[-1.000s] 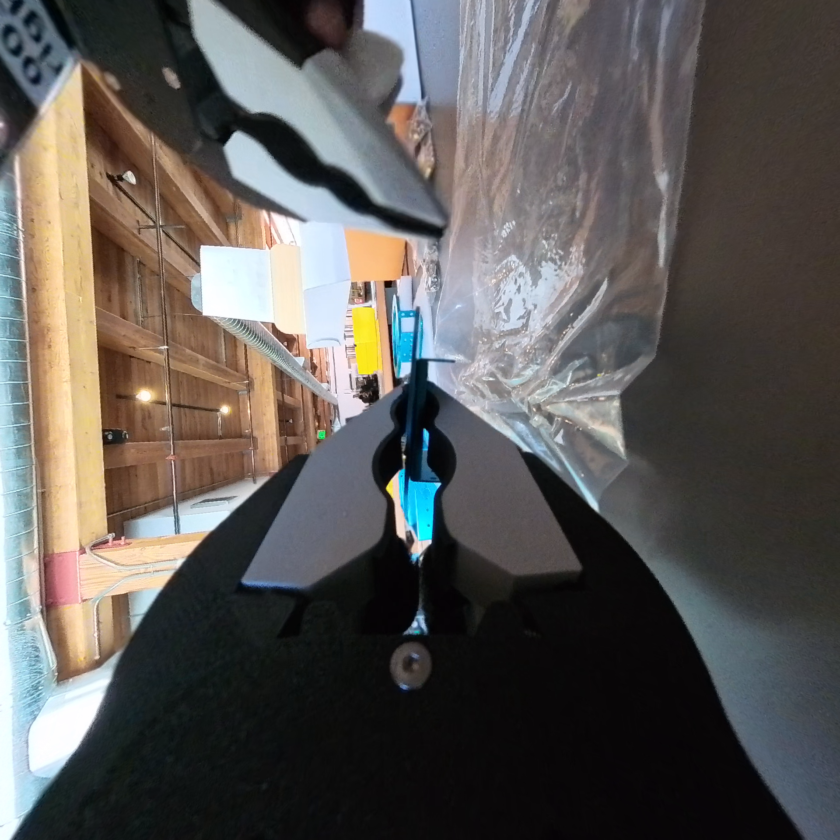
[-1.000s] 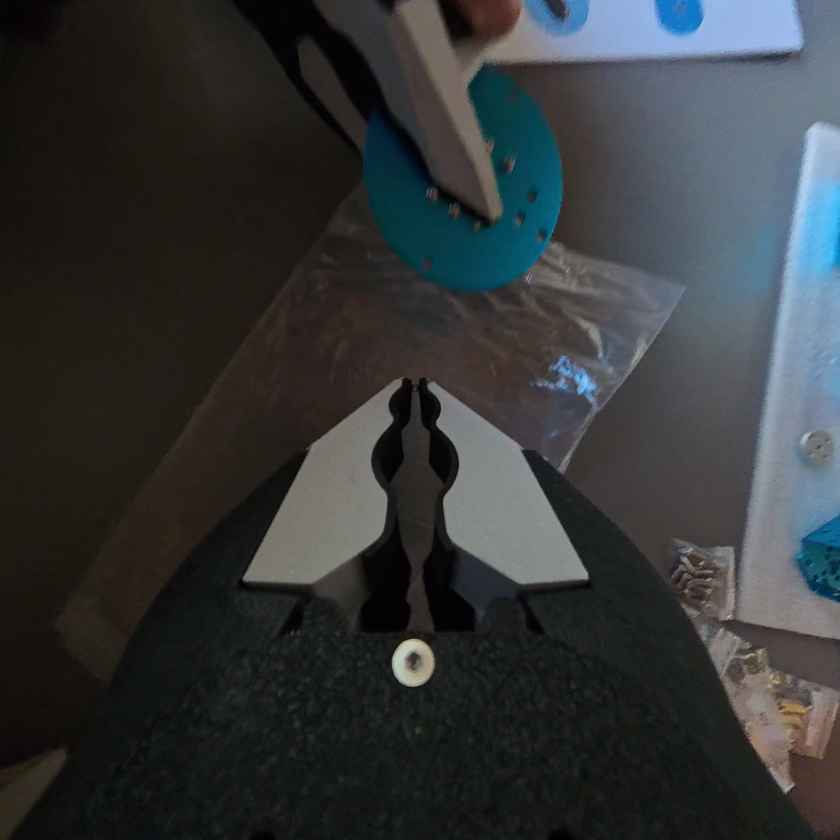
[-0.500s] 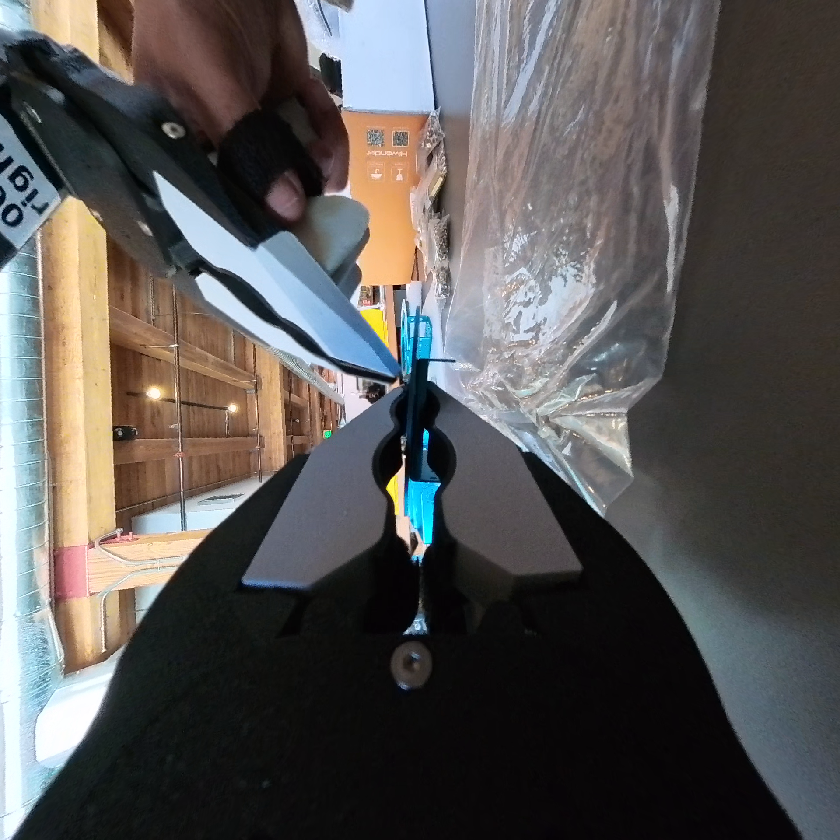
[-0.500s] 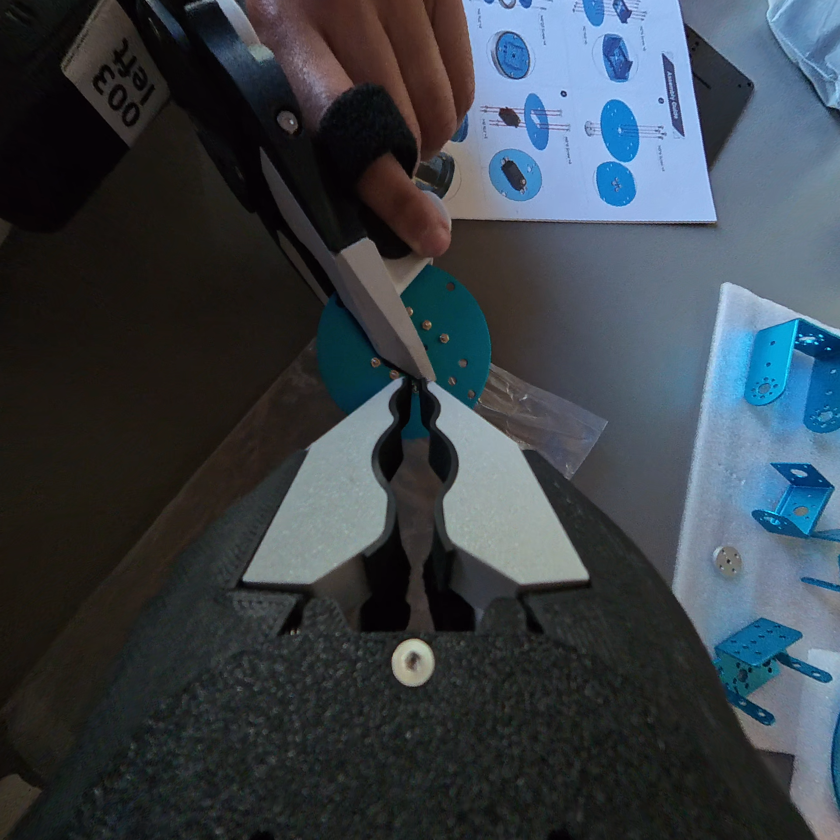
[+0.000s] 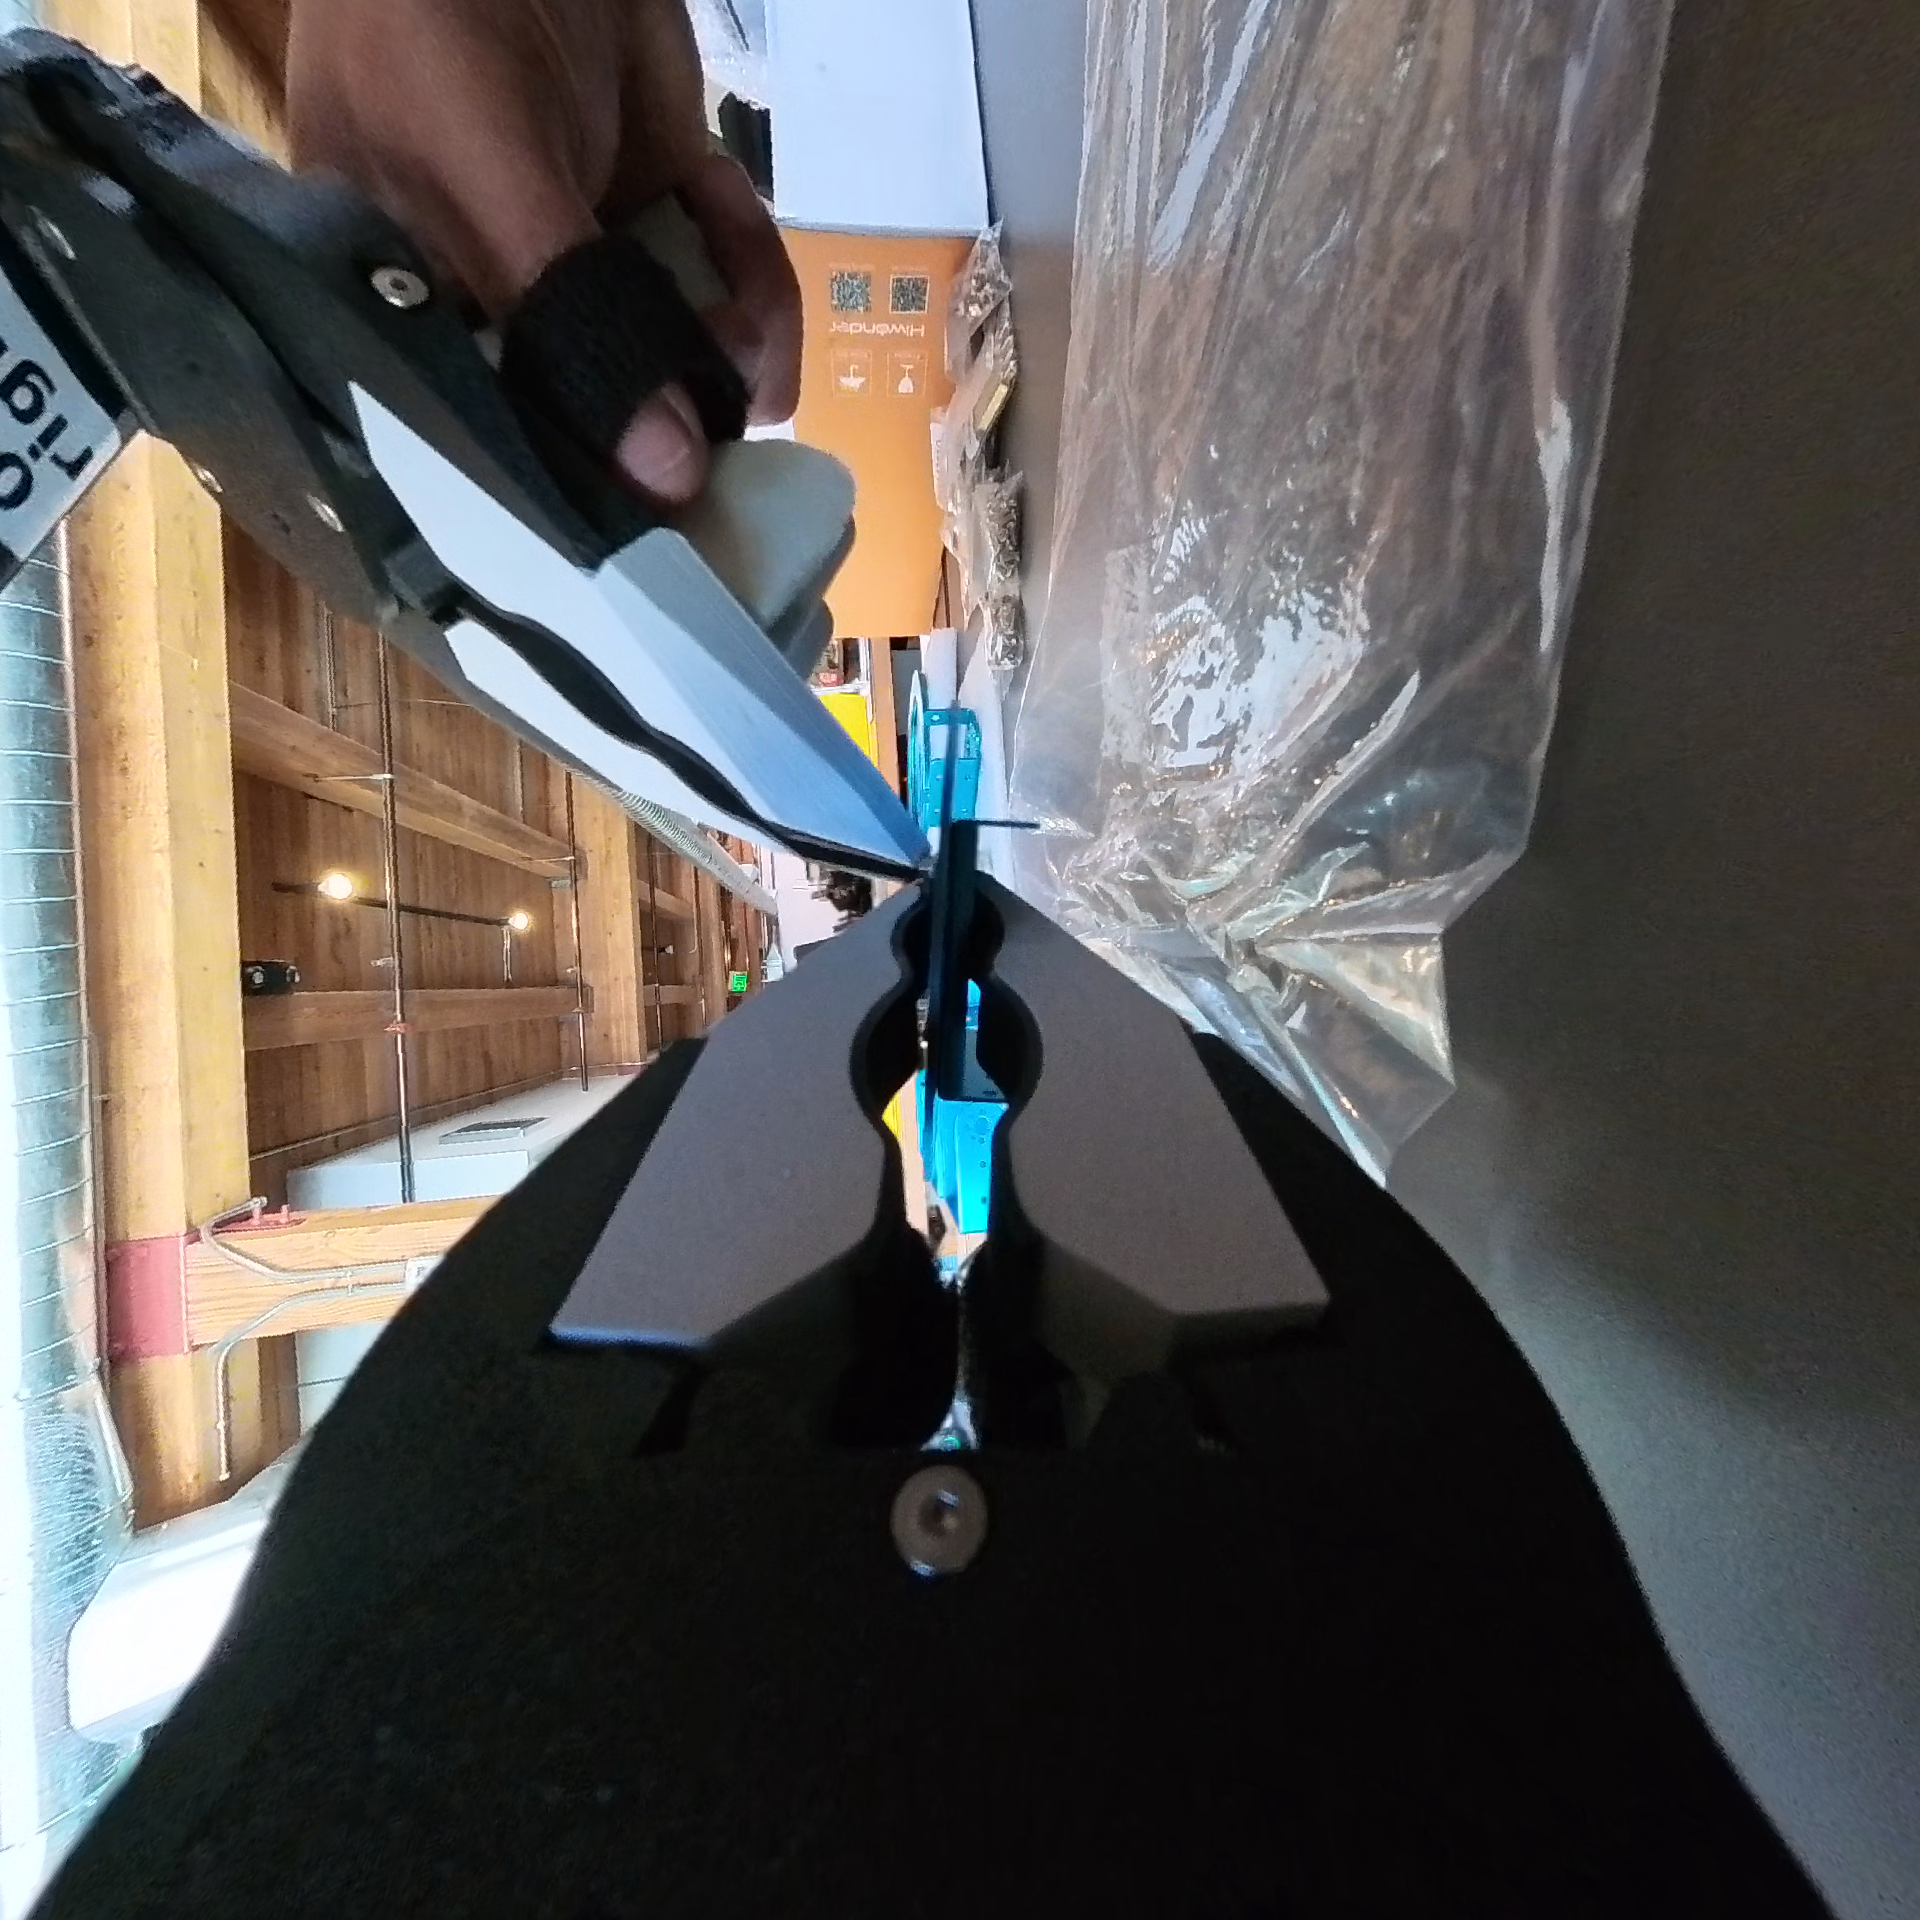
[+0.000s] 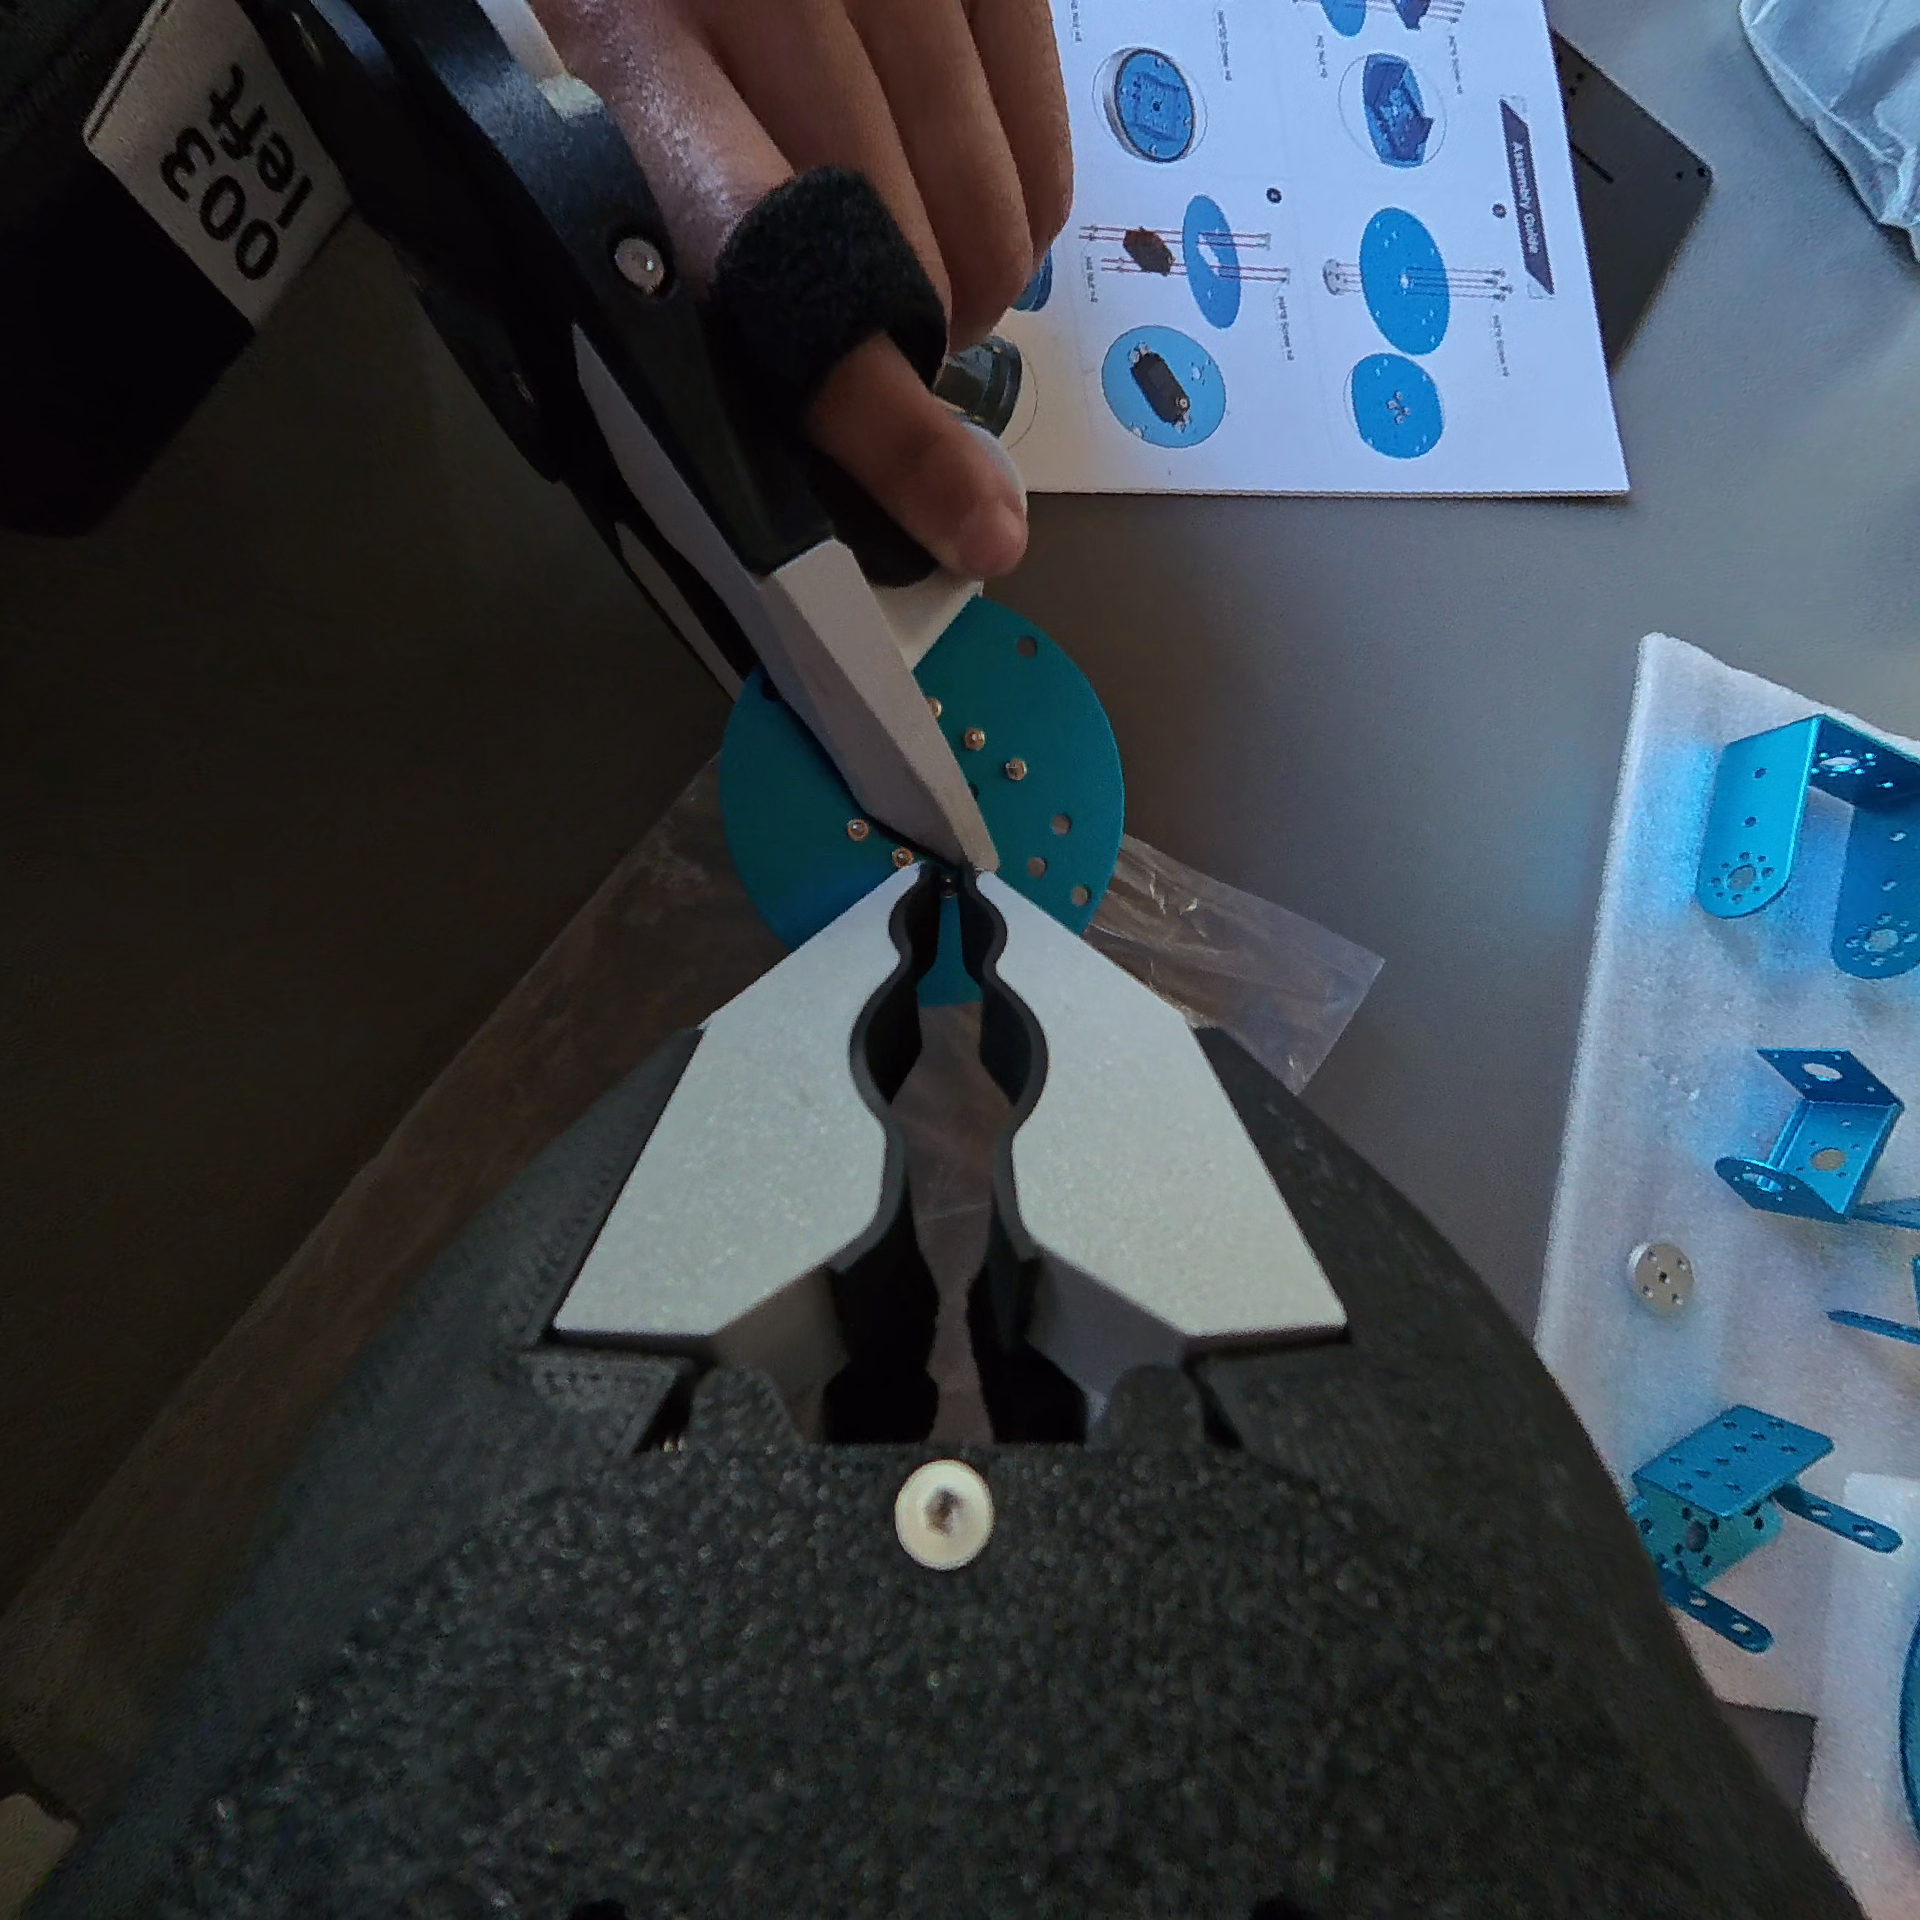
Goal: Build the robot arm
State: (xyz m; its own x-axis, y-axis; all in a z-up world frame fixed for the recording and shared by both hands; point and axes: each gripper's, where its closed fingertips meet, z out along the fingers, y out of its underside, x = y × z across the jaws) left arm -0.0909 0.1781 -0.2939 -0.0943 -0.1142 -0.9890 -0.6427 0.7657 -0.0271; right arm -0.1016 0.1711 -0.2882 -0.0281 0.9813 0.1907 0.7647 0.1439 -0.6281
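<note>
The left tongs (image 6: 977, 857) are clenched on a flat round teal metal disc (image 6: 1023, 758), held on edge above the grey table (image 6: 1351, 623). The right tongs (image 6: 948, 878), tips seemingly pinching something small, touch it; a shove could twist the disc loose.

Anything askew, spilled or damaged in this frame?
Nothing looks damaged or spilled. The left tongs hold the teal disc on edge above the clear plastic bag, and the right tongs have their tips at its face. Blue brackets lie loosely on white foam.
</note>
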